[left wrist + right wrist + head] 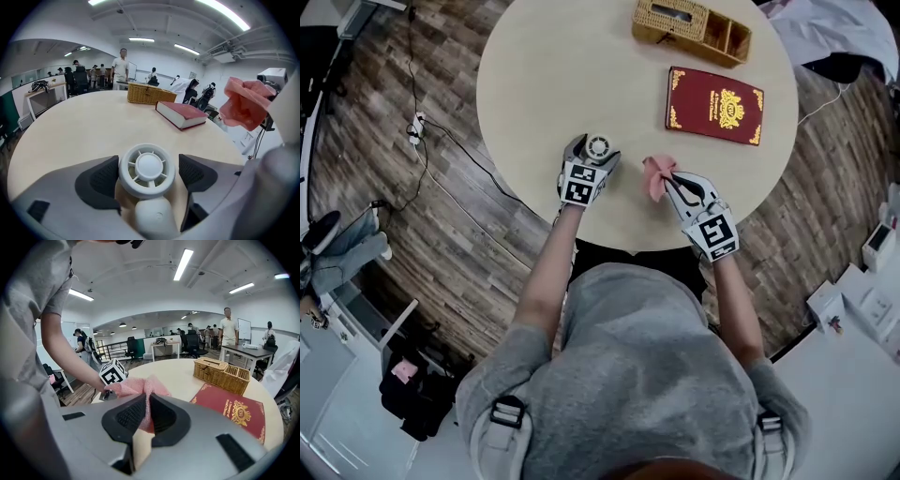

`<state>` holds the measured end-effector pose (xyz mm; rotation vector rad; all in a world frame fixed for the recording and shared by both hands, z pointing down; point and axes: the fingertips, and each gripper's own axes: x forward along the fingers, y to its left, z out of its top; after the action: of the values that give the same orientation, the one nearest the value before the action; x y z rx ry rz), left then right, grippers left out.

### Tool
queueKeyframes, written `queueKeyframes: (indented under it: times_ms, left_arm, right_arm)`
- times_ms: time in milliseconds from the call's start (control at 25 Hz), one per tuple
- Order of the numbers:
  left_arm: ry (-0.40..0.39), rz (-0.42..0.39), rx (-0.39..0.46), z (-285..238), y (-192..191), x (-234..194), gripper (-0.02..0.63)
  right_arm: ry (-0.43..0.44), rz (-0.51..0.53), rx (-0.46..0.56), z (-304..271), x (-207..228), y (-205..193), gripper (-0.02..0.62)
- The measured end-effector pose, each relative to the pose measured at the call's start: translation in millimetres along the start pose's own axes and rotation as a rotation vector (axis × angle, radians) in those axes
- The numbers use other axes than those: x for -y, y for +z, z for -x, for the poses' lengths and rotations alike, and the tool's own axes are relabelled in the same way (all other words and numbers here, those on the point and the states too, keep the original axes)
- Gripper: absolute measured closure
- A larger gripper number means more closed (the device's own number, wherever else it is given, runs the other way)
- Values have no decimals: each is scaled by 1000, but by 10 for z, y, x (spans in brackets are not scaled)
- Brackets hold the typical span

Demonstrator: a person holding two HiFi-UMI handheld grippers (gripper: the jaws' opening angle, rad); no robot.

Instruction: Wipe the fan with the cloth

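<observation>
Left of the book (pixel 714 105) and nearer to me, close to my edge of the table (pixel 581 75), the fan (pixel 598 146) sits between the jaws of my left gripper (pixel 149 178). The jaws stand wide and grip nothing: one pad looks to be at the ring or just off it, and the other stands clear with a gap. My right gripper (pixel 147 413) is clamped on the cloth (pixel 655 175), which hangs bunched off its tips between the fan and the book, not yet on the fan. My chief worry is the uneven gap. If I close as I stand, the nearer pad meets the round rim first and may shove the fan sideways or spin it out rather than pin it. With the table edge so near, a shove away from the book's side could send it to the floor. I think the fan lies face up with its handle toward me, though the views do not make that certain. If it is propped instead, a nudge would tip it. The smooth, curved ring gives the pads little to bite, so a light squeeze might let it squirt free, and a hard one could stress the thin spokes. Wiping before I have a hold would simply push the fan along the table. The cloth is caught by one fold only, so a drag across the grille might pull it loose or snag it between the spokes. Both grippers work close together, so I could also knock one against the other.
</observation>
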<state>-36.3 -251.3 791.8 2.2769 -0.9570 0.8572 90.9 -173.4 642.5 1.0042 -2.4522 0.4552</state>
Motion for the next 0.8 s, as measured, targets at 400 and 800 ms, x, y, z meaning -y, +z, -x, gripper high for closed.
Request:
queueKeyframes:
  times_ms: [400,800]
  left_arm:
    - [21,-17,-17,-150,-15,-75,216]
    - [46,-21,-24,-167,-60,-108,218]
  right_arm:
    - [-5,-12,-4,-41,110,-20,566]
    - [-1,-25,6,-89,108,-10,566]
